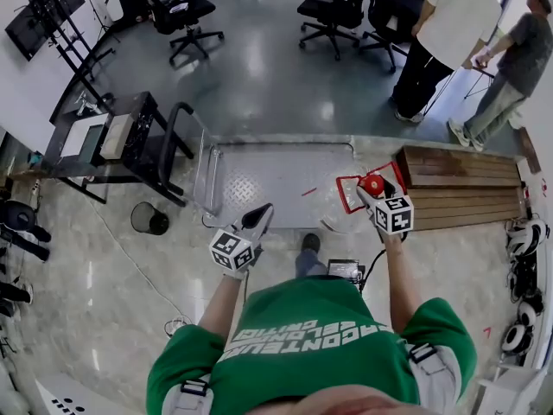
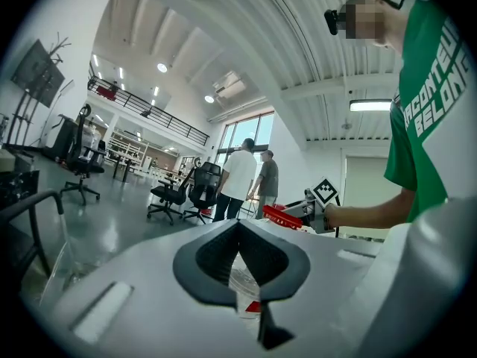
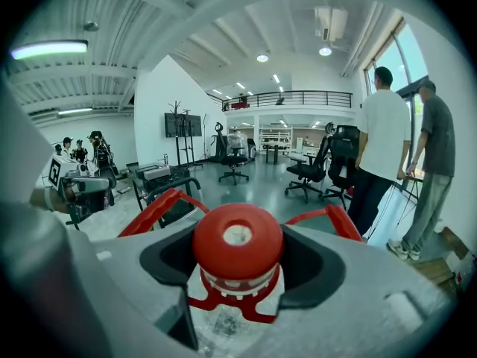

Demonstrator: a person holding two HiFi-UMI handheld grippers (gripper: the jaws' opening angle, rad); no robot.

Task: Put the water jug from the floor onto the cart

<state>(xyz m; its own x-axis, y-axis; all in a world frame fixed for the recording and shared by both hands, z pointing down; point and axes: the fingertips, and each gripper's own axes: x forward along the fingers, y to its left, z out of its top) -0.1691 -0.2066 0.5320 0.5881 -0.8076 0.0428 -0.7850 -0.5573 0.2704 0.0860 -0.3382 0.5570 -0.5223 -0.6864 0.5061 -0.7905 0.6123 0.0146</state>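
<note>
The right gripper clamps the neck of the clear plastic water jug with red cap and handle at the flat metal cart's three o'clock edge, so its weight hangs beneath the collar (probably a secure hold). The left gripper, closed on nothing, hovers at seven o'clock.

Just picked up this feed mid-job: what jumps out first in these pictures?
The red-capped water jug stands out first, gripped at its top by the right gripper, just off the right end of the flat metal cart and beside a wooden bench. The left gripper hangs apart from it at the cart's near edge, holding nothing. Two people stand near office chairs at the head view's top right.
</note>
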